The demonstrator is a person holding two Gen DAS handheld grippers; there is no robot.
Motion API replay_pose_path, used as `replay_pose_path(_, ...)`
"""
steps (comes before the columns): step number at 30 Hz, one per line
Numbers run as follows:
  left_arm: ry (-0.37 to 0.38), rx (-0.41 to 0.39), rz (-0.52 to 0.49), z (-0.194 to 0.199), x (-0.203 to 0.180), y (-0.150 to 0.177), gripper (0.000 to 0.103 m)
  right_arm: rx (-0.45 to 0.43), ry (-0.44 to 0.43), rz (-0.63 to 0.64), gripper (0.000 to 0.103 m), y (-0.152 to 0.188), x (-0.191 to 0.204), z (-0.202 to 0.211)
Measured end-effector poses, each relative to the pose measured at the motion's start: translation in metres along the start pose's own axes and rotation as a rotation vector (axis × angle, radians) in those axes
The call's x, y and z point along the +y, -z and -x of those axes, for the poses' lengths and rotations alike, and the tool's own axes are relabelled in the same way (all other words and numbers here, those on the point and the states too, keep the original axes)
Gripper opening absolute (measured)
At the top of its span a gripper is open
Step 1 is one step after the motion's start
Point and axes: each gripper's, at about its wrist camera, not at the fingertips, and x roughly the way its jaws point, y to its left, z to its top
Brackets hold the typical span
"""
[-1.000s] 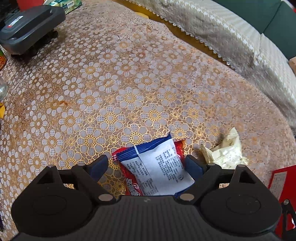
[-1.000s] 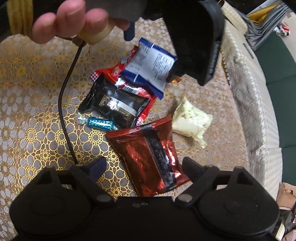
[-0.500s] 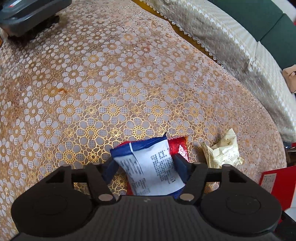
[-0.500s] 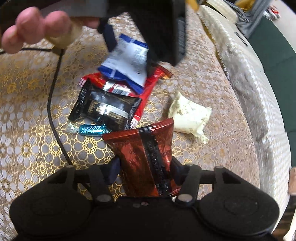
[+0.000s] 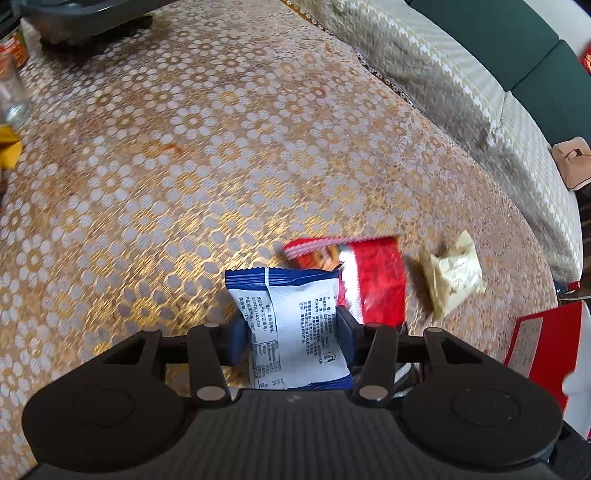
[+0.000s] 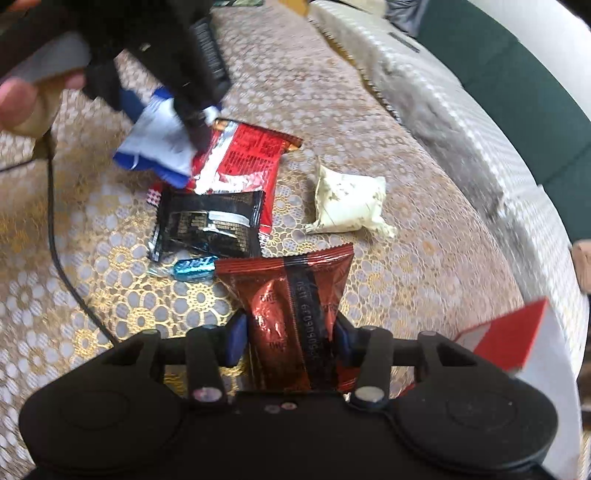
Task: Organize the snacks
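My left gripper (image 5: 290, 334) is shut on a blue and white snack packet (image 5: 295, 321) and holds it above the table; it also shows in the right wrist view (image 6: 159, 147). My right gripper (image 6: 290, 338) is shut on a dark red foil packet (image 6: 291, 295), lifted off the cloth. On the gold flowered tablecloth (image 5: 184, 166) lie a bright red packet (image 6: 243, 162), a black packet (image 6: 208, 223) on top of it, a small blue candy (image 6: 194, 266) and a cream wrapped snack (image 6: 349, 205). The red packet (image 5: 369, 280) and cream snack (image 5: 452, 275) also show in the left wrist view.
A red and white box (image 5: 543, 347) stands at the right table edge, also in the right wrist view (image 6: 506, 338). A grey appliance (image 5: 81, 18) and a glass jar (image 5: 11, 92) stand at the far left. A cable (image 6: 62, 273) runs across the cloth. A covered sofa (image 5: 461, 85) borders the table.
Both grippers closed on their packets and lifted them. The blue and white packet rose off the red packet; the dark red packet came up off the cloth.
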Motion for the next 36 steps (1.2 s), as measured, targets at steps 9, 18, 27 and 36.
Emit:
replay_pose_path(9,0.041,-0.030,-0.039,0.037,0.014,0.032,0.048,-0.100,-0.025,-0.176,0.046,0.022,0.004,0.053)
replay_pose_path(18,0.095,-0.066,-0.147,0.083,-0.012,0.067,0.048,-0.207,-0.048,-0.304,0.046,0.045,-0.003,0.114)
replay_pose_path(27,0.153,-0.129,-0.347,0.119,-0.089,0.097,0.048,-0.259,0.003,-0.434,0.046,0.080,-0.041,0.152)
replay_pose_path(36,0.215,-0.162,-0.551,0.129,-0.181,0.126,0.047,-0.264,0.102,-0.553,0.046,0.128,-0.098,0.167)
